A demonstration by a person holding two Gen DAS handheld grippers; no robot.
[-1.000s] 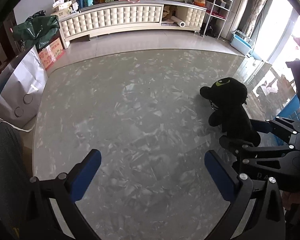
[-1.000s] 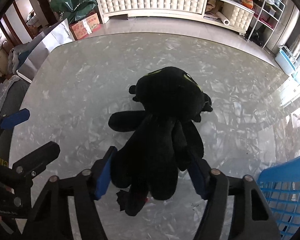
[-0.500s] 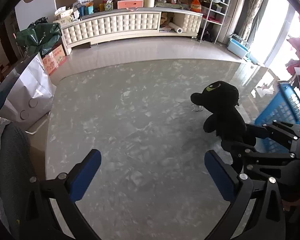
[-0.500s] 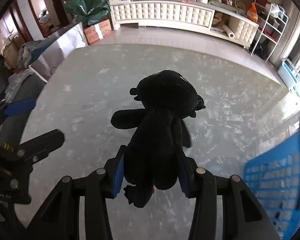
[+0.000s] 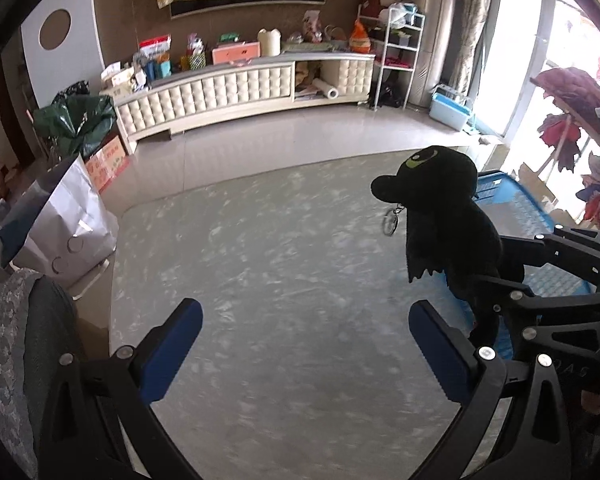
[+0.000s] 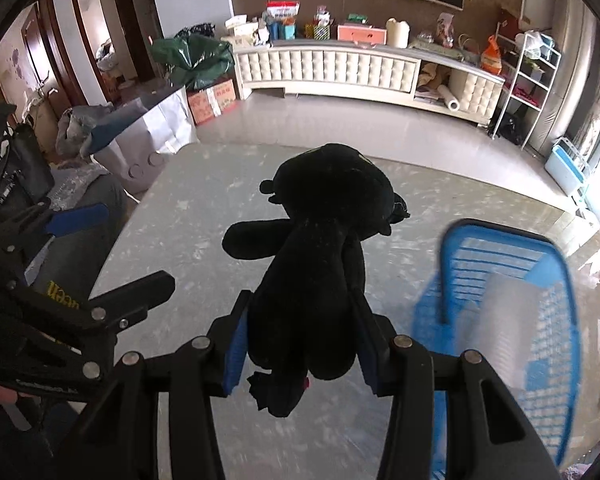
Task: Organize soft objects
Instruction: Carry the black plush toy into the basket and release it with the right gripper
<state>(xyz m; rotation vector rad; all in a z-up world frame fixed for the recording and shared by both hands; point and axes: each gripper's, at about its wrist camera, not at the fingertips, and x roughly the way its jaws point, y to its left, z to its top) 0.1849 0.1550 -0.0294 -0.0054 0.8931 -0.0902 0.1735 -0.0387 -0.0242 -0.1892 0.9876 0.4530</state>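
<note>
Nearest, the right gripper (image 6: 300,340) has its jaws clamped on the black plush dragon toy (image 6: 320,264), lifted clear of the grey marbled counter (image 6: 204,240). The left gripper (image 5: 304,344) is spread wide, empty. At two o'clock sits the blue plastic mesh basket (image 6: 540,320) (drop-off apparently pending).

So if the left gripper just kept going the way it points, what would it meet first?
Probably just the bare grey table; the open left gripper has nothing between its fingers, and the black plush sits off to its right.

Daylight is pouring in from the window (image 5: 540,40) at right, blowing it out, while the blue basket (image 6: 512,312) is smearing with motion blur and fisheye edges are bending darkly.
</note>
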